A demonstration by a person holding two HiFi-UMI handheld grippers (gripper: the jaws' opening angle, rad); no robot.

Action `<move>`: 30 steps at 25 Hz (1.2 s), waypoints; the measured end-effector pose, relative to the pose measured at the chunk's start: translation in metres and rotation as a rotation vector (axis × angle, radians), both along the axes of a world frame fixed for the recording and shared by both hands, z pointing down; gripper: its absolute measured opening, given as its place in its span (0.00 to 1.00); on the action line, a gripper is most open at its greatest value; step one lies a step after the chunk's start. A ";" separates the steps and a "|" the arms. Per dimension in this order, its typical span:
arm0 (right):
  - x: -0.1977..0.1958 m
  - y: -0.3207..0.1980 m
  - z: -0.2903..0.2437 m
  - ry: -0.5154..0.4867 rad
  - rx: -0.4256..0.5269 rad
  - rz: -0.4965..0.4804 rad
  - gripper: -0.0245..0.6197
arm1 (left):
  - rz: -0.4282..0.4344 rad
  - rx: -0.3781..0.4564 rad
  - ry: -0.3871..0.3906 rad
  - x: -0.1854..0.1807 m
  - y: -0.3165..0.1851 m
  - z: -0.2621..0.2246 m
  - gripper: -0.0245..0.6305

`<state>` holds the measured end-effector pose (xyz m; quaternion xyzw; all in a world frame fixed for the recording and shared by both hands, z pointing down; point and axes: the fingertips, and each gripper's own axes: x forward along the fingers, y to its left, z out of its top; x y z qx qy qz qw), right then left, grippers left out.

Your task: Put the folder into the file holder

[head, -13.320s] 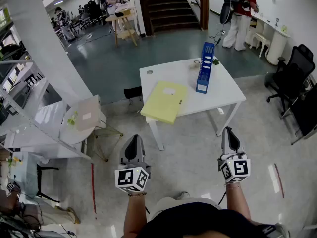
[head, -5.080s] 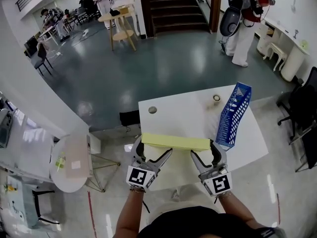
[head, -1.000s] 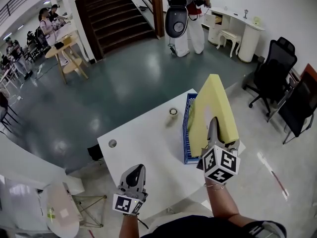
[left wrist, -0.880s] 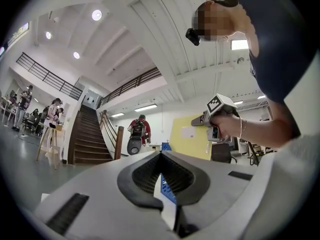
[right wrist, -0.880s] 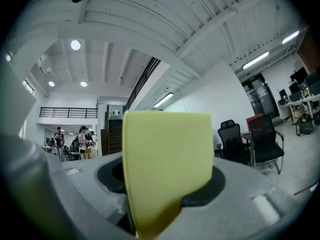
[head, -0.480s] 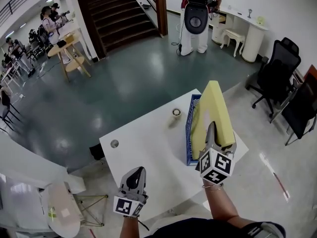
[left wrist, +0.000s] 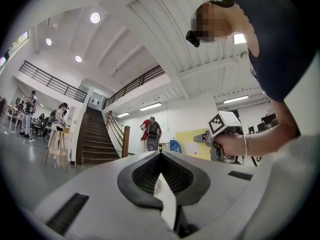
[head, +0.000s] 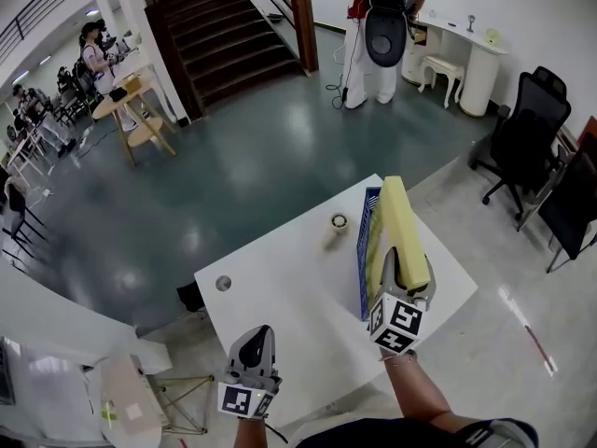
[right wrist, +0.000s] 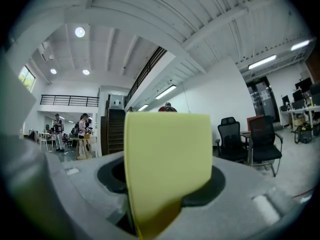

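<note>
The thick yellow folder [head: 399,234] stands on edge, its lower part down inside the blue mesh file holder [head: 365,264] on the white table [head: 280,287]. My right gripper [head: 403,271] is shut on the folder's near end, and in the right gripper view the folder [right wrist: 167,164] fills the gap between the jaws. My left gripper [head: 254,351] is shut and empty, off the table's near left edge, well apart from the holder. From the left gripper view the folder [left wrist: 192,143] and the blue holder [left wrist: 175,146] are small, far off, beside the right hand.
A small roll of tape [head: 339,221] lies on the table behind the holder. A round cable hole [head: 223,283] sits near the table's left corner. Black office chairs [head: 522,138] stand to the right; a person [head: 384,21] with a backpack stands far off near the stairs [head: 219,26].
My right gripper has come down with the folder, which now sits lower in the blue holder and leans less. The left gripper has hardly moved. The head view has shifted a little.
</note>
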<state>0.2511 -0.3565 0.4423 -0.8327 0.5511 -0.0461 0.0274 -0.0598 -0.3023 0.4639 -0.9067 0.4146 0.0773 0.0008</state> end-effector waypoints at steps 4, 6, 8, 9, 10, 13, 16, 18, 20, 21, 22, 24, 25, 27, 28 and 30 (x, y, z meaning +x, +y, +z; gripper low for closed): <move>-0.004 -0.002 0.007 0.018 -0.014 -0.001 0.41 | -0.004 0.004 -0.002 -0.002 -0.004 -0.002 0.03; -0.005 -0.005 0.014 0.022 -0.028 -0.004 0.41 | -0.006 0.006 -0.003 -0.003 -0.006 -0.001 0.03; -0.005 -0.006 0.019 0.026 -0.038 -0.007 0.41 | -0.009 0.001 -0.005 -0.004 -0.006 0.001 0.04; -0.006 -0.005 0.021 0.028 -0.040 -0.008 0.41 | -0.012 -0.002 -0.005 -0.005 -0.006 0.002 0.03; -0.006 -0.005 0.021 0.029 -0.041 -0.011 0.41 | -0.015 -0.005 -0.004 -0.007 -0.005 0.002 0.03; -0.009 -0.006 0.019 0.029 -0.031 -0.036 0.43 | -0.023 0.002 0.004 -0.009 -0.004 -0.001 0.03; -0.016 -0.004 0.013 0.039 0.002 -0.083 0.48 | -0.024 0.011 0.006 -0.010 0.000 -0.004 0.04; -0.020 -0.001 0.009 0.037 0.013 -0.104 0.52 | -0.023 0.012 0.006 -0.011 0.004 -0.005 0.03; -0.023 0.004 0.007 0.032 0.018 -0.119 0.53 | -0.023 0.015 0.009 -0.012 0.009 -0.005 0.03; -0.024 0.006 0.005 0.033 0.020 -0.126 0.54 | -0.023 0.018 0.011 -0.012 0.011 -0.006 0.04; -0.024 0.009 0.003 0.034 0.024 -0.132 0.55 | -0.023 0.021 0.012 -0.012 0.013 -0.008 0.03; -0.025 0.016 -0.003 0.036 0.037 -0.144 0.55 | -0.023 0.026 0.014 -0.012 0.018 -0.011 0.03; -0.026 0.020 -0.006 0.037 0.042 -0.152 0.55 | -0.023 0.027 0.014 -0.012 0.021 -0.012 0.03; -0.029 0.028 -0.010 0.037 0.044 -0.172 0.55 | -0.023 0.030 0.014 -0.013 0.027 -0.013 0.03; -0.032 0.033 -0.011 0.037 0.041 -0.184 0.55 | -0.023 0.033 0.016 -0.013 0.030 -0.014 0.04; -0.037 0.044 -0.012 0.041 0.037 -0.204 0.55 | -0.018 0.041 0.018 -0.014 0.038 -0.016 0.03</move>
